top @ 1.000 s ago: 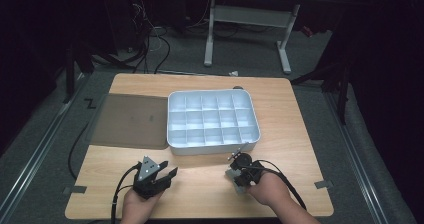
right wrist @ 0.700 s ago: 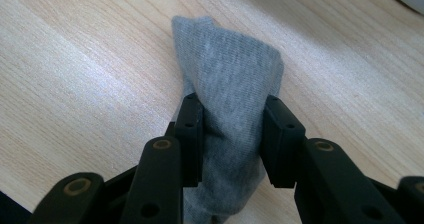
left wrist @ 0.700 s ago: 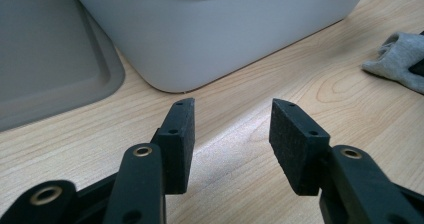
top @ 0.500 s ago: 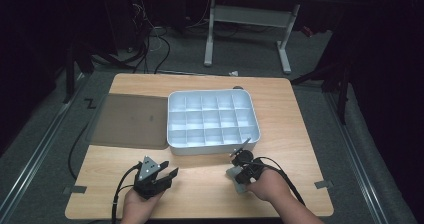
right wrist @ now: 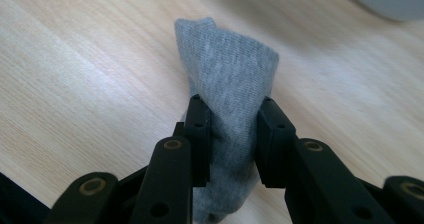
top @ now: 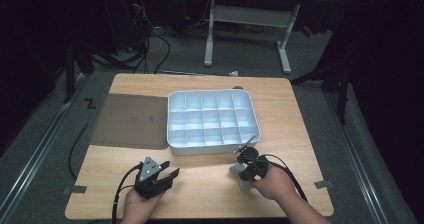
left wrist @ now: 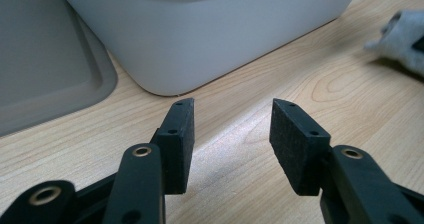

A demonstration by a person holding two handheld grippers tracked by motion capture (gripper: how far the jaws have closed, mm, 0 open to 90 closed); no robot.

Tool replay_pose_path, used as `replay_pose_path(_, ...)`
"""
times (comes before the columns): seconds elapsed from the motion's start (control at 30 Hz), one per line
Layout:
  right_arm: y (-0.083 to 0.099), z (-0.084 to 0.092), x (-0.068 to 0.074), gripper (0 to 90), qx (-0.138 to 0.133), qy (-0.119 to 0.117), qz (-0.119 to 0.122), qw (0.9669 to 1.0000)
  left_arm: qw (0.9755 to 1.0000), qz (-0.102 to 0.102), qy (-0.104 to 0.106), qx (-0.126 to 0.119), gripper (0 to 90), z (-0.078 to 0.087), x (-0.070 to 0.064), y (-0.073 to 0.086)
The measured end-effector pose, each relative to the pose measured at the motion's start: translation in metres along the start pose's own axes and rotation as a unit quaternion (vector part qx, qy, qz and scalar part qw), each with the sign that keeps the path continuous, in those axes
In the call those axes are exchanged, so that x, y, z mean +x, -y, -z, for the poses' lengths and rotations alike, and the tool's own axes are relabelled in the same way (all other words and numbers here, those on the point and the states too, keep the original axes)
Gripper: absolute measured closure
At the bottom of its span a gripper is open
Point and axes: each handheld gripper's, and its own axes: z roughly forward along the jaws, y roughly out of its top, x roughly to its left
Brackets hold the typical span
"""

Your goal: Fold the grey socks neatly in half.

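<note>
A bunched grey knit cloth (right wrist: 230, 69) lies on the wooden table (top: 210, 181) in front of the white compartment tray (top: 212, 119). My right gripper (right wrist: 232, 109) has just been closing, and its pads now press the cloth from both sides. From above, the right gripper (top: 242, 173) points down-left at the cloth (top: 241, 181), near the tray's front right corner. My left gripper (top: 170, 173) rests low over the table at the front left. Its jaws are open with nothing between them (left wrist: 232, 116), and it faces the tray's wall (left wrist: 200, 34).
A flat grey lid (top: 130, 121) lies left of the tray, and its edge (left wrist: 40, 69) is close ahead of my left gripper. The tray's compartments look empty. Bare wood stretches between the two hands. The table's front edge is just behind them.
The right gripper has shifted slightly over the grey cloth and its jaws have drawn in on it. The left gripper has stayed where it was.
</note>
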Motion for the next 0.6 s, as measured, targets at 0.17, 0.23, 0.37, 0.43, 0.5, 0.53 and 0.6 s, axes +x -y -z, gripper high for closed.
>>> replay_pose_path(0.17, 0.002, 0.023, -0.017, 72.1, -0.014, 0.006, -0.016, 0.9997, 1.0000, 0.004, 0.002, -0.004, 57.6, -0.001, 0.001, -0.003)
replay_pose_path(0.23, 0.002, 0.029, -0.021, 72.0, -0.019, 0.008, -0.019, 0.9996, 1.0000, 0.005, 0.002, 0.000, 62.4, -0.006, 0.001, -0.005)
replay_pose_path(0.37, 0.002, 0.038, -0.025, 71.9, -0.024, 0.011, -0.023, 0.9994, 0.9999, 0.005, 0.000, 0.011, 66.0, -0.018, -0.001, -0.009)
replay_pose_path(0.43, 0.001, 0.041, -0.027, 71.9, -0.026, 0.012, -0.020, 0.9994, 0.9999, 0.001, 0.001, 0.013, 65.8, -0.019, -0.003, -0.009)
replay_pose_path(0.5, -0.001, 0.051, -0.031, 71.8, -0.037, 0.012, -0.020, 0.9990, 0.9999, -0.007, 0.004, 0.015, 62.2, -0.017, -0.006, -0.008)
replay_pose_path(0.53, -0.001, 0.051, -0.031, 71.8, -0.037, 0.012, -0.020, 0.9990, 0.9999, -0.007, 0.004, 0.015, 61.3, -0.017, -0.006, -0.008)
replay_pose_path(0.6, -0.003, 0.058, -0.034, 71.8, -0.039, 0.009, -0.023, 0.9989, 0.9999, -0.004, 0.005, 0.010, 60.3, -0.012, -0.004, -0.007)
